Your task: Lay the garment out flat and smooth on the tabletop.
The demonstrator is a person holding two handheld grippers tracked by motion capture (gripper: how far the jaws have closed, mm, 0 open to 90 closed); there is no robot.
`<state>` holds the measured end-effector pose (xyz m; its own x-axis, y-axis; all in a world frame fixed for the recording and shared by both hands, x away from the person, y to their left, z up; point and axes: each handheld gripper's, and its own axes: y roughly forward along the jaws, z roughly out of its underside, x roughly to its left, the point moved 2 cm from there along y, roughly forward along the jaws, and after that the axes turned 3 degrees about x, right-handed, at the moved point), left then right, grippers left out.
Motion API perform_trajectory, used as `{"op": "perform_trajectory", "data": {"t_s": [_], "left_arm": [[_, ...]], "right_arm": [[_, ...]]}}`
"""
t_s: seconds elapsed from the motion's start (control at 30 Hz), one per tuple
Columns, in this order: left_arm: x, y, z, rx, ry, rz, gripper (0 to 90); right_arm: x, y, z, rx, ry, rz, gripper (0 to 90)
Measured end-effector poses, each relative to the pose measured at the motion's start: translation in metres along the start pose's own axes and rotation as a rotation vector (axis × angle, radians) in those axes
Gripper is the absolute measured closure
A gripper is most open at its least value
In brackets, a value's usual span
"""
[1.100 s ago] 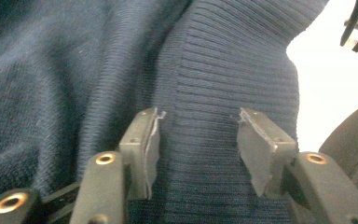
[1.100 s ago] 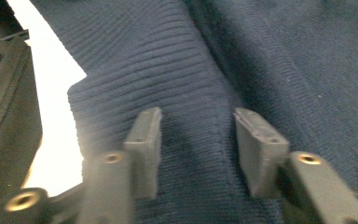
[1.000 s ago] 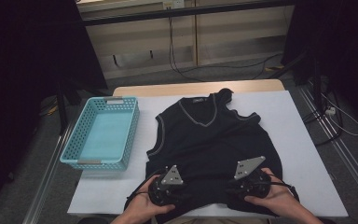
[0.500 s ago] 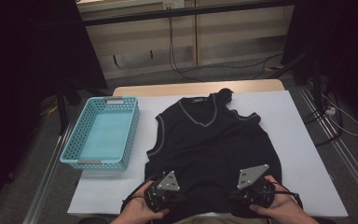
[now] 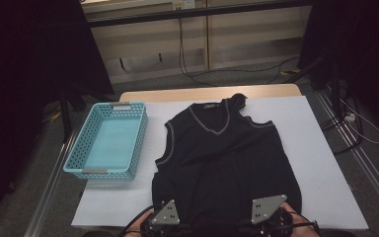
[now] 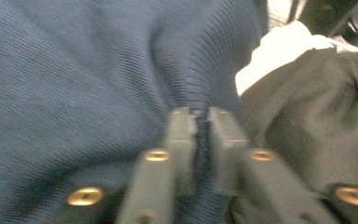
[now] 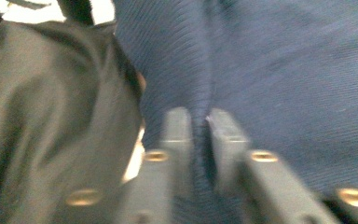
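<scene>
A dark sleeveless V-neck vest (image 5: 222, 158) with grey trim lies flat on the white table (image 5: 316, 148), neck away from me. My left gripper (image 5: 170, 222) is at the vest's lower left hem, at the table's front edge. In the left gripper view a ridge of the knit vest (image 6: 74, 70) is pinched between the jaws of the left gripper (image 6: 202, 114). My right gripper (image 5: 271, 219) is at the lower right hem. In the right gripper view the right gripper (image 7: 199, 114) is shut on a fold of the vest (image 7: 284, 60).
A turquoise plastic basket (image 5: 107, 143) stands at the table's left edge, with nothing in it. Bare white table lies right of the vest. Dark olive cloth (image 6: 307, 121) shows beside each gripper. Cables (image 5: 197, 74) run across the floor beyond the table.
Both grippers have drawn back toward me, to the table's front edge, with the vest's hem held in them. The lower part of the vest has slid toward me with them.
</scene>
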<state>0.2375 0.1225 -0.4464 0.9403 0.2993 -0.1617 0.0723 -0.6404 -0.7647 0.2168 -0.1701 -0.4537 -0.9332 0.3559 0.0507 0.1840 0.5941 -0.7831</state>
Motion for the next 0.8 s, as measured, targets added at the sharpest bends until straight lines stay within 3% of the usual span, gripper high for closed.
{"op": "perform_trajectory", "data": {"t_s": [0.07,0.17,0.27,0.3,0.37,0.47,0.57,0.6,0.73,0.8], "left_arm": [[0.006,-0.003,-0.002,-0.015,-0.028,0.000,63.2],[0.015,-0.007,-0.002,-0.030,-0.102,0.018,58.9],[0.021,-0.014,-0.001,-0.044,-0.084,-0.061,52.5],[0.024,-0.017,-0.002,-0.065,-0.092,-0.075,50.4],[0.030,-0.017,-0.004,-0.053,-0.082,-0.119,46.6],[0.041,-0.012,-0.005,-0.026,-0.071,-0.154,44.6],[0.054,-0.001,-0.008,0.008,-0.071,-0.208,40.2],[0.059,0.005,-0.009,0.029,-0.068,-0.204,37.7],[0.062,0.013,-0.023,0.018,-0.028,-0.207,34.6],[0.064,0.019,-0.024,0.033,-0.040,-0.209,34.7]], "right_arm": [[-0.007,-0.002,-0.002,-0.015,0.020,0.026,51.7],[-0.013,-0.008,-0.005,-0.061,0.045,0.035,44.9],[-0.022,-0.016,-0.006,-0.132,0.081,0.056,42.0],[-0.024,-0.018,-0.006,-0.136,0.088,0.070,41.5],[-0.034,-0.021,-0.005,-0.146,0.112,0.089,41.3],[-0.048,-0.021,-0.001,-0.123,0.130,0.131,43.1],[-0.066,-0.019,0.007,-0.060,0.146,0.184,43.7],[-0.072,-0.017,0.010,-0.042,0.154,0.187,43.8],[-0.089,-0.010,0.016,0.016,0.171,0.213,43.8],[-0.093,-0.006,0.016,0.027,0.169,0.219,43.5]]}}
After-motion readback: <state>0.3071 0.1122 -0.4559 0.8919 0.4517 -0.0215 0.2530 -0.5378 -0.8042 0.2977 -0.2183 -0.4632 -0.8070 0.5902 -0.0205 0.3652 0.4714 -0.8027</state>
